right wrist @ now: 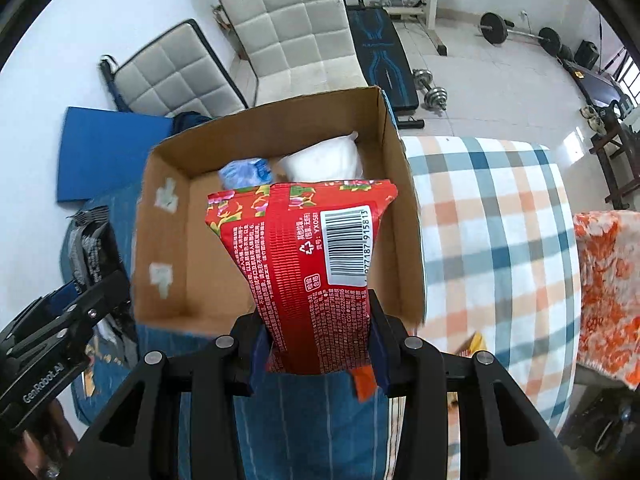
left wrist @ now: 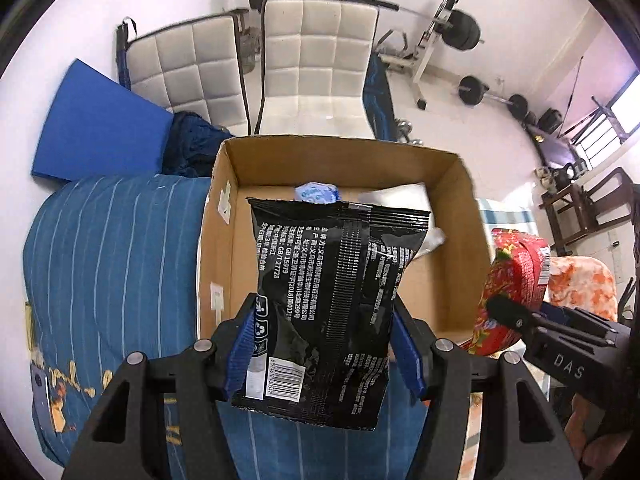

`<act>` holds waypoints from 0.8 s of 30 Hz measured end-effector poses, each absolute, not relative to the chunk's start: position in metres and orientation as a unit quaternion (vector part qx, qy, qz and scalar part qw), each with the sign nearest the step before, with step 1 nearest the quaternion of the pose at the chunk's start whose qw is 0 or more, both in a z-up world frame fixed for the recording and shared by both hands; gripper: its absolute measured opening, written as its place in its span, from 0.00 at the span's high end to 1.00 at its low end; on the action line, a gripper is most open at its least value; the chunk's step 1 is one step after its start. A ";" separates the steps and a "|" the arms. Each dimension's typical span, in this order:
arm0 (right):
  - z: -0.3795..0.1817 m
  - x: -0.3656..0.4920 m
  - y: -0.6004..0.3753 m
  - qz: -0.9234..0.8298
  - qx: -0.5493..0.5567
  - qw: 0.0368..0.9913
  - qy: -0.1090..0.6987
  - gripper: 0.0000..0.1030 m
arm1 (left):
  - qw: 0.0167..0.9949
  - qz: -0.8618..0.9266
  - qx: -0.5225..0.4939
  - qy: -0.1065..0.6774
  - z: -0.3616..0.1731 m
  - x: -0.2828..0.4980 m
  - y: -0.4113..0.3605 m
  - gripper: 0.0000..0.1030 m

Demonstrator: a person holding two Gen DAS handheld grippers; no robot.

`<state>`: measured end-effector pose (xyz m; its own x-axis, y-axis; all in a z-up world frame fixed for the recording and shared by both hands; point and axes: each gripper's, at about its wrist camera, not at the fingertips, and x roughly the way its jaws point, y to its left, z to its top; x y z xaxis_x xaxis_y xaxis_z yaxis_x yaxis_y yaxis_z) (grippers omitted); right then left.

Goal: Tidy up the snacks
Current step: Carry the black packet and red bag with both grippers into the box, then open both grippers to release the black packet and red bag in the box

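Blue striped bedcover (left wrist: 112,248) far left, cardboard box (left wrist: 456,184) sitting on it, top open

Left gripper (left wrist: 324,344) – jaws partway in, blue pads pinching the lower part of a black snack bag (left wrist: 332,288); bag hangs in front of the box, over its near edge, not yet inside

Box interior, as far as visible: one pale blue packet (right wrist: 244,172) at the back, one white packet (right wrist: 324,160) beside it toward the right wall. Two items already in; rest of the floor hidden behind the held bags

Right gripper (right wrist: 320,344) – jaws drawn tight on the bottom of a red floral snack bag (right wrist: 312,248), barcode side facing the camera; bag held over the box's near right part, also not released

Checked cloth (right wrist: 492,216) right of the box, orange patterned cloth (right wrist: 608,280) beyond it

Progress, my read: about midway. Two packets stowed, two in hand awaiting the drop. A small orange-yellow scrap on the checked cloth near the right gripper may be another snack; too little shows to tell

Count: one box, four packets seen (black, red, blue, white), two grippers, two white padded chairs (left wrist: 316,60) behind
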<state>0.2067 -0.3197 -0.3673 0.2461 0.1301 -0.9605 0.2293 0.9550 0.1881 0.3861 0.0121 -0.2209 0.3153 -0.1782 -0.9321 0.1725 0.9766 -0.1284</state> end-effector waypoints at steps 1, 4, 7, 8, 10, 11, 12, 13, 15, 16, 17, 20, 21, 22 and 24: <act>-0.375 0.216 -0.321 -0.035 0.145 0.770 0.620 0.57 | 0.808 -0.106 0.000 0.580 -0.227 0.394 0.012 0.43; -0.406 0.243 -0.324 -0.047 0.134 0.750 0.646 0.57 | 0.790 -0.091 0.018 0.606 -0.256 0.426 0.010 0.43; -0.437 0.262 -0.324 -0.057 0.118 0.729 0.672 0.57 | 0.770 -0.074 0.034 0.633 -0.288 0.451 0.012 0.43; -0.445 0.266 -0.324 -0.059 0.116 0.723 0.679 0.57 | 0.761 -0.069 0.039 0.644 -0.301 0.462 0.013 0.43; -0.463 0.274 -0.324 -0.059 0.116 0.709 0.693 0.57 | 0.745 -0.053 0.051 0.664 -0.327 0.483 0.011 0.43; -0.472 0.277 -0.325 -0.059 0.118 0.702 0.700 0.57 | 0.738 -0.047 0.056 0.671 -0.337 0.491 0.011 0.43; -0.477 0.279 -0.325 -0.060 0.120 0.697 0.704 0.57 | 0.731 -0.039 0.062 0.678 -0.347 0.499 0.010 0.43; -0.483 0.281 -0.325 -0.061 0.122 0.692 0.709 0.57 | 0.725 -0.034 0.068 0.685 -0.357 0.507 0.009 0.43; -0.494 0.286 -0.325 -0.063 0.121 0.682 0.719 0.57 | 0.715 -0.023 0.076 0.694 -0.373 0.520 0.006 0.43; -0.498 0.287 -0.325 -0.064 0.118 0.678 0.723 0.57 | 0.712 -0.021 0.078 0.698 -0.380 0.526 0.003 0.43; -0.502 0.289 -0.325 -0.066 0.116 0.674 0.726 0.57 | 0.710 -0.019 0.079 0.700 -0.385 0.531 0.001 0.43; -0.515 0.294 -0.324 -0.068 0.110 0.663 0.737 0.57 | 0.701 -0.015 0.086 0.708 -0.398 0.542 -0.006 0.43; -0.519 0.295 -0.323 -0.069 0.110 0.660 0.740 0.57 | 0.697 -0.015 0.086 0.712 -0.403 0.545 -0.008 0.43; -0.523 0.297 -0.323 -0.069 0.109 0.657 0.743 0.57 | 0.694 -0.014 0.085 0.714 -0.406 0.548 -0.009 0.43; -0.529 0.300 -0.322 -0.069 0.109 0.651 0.748 0.57 | 0.691 -0.016 0.084 0.717 -0.411 0.554 -0.010 0.43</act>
